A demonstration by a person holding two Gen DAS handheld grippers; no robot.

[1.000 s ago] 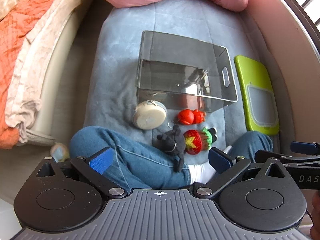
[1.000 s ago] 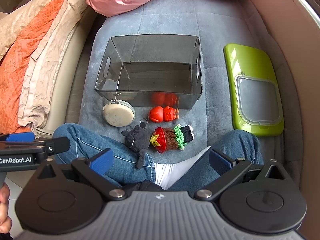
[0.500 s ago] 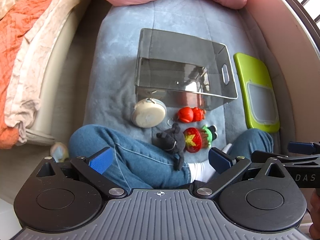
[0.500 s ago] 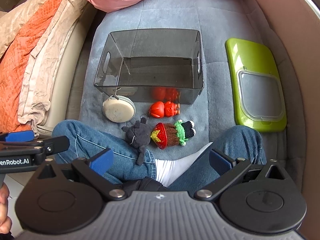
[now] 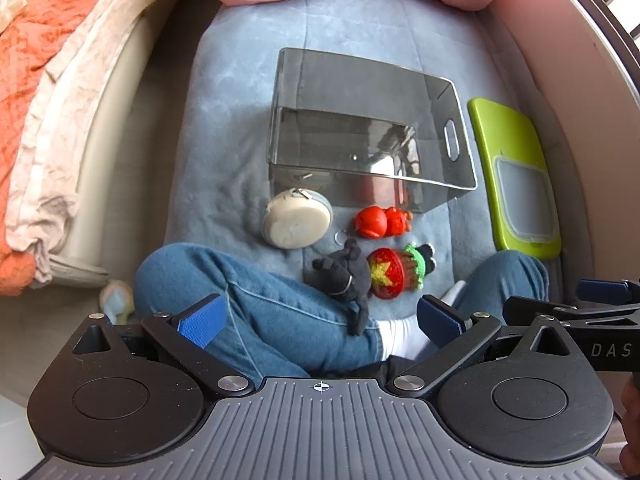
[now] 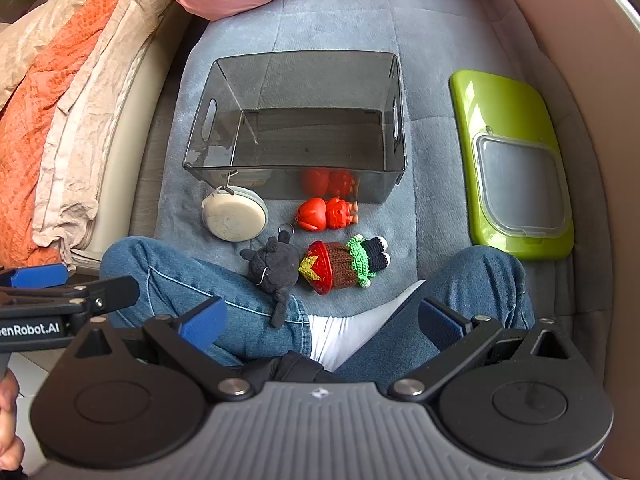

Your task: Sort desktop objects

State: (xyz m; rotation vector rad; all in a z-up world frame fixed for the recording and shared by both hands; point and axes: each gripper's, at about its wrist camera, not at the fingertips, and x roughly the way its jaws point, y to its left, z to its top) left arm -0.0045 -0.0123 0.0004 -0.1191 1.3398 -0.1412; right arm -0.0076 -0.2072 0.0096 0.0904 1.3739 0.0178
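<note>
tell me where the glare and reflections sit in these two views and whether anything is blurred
Left wrist view: bright window glare on the smoky bin near its handle slot; edges bend with fisheye. Right wrist view: the bin's front wall mirrors the red toy; the green lid shows a sheen. Both are sharp, no motion blur.

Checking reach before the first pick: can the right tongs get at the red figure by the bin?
Probably yes. The right tongs are open and empty, and the red figure lies uncovered in front of the bin, nothing over it.
</note>
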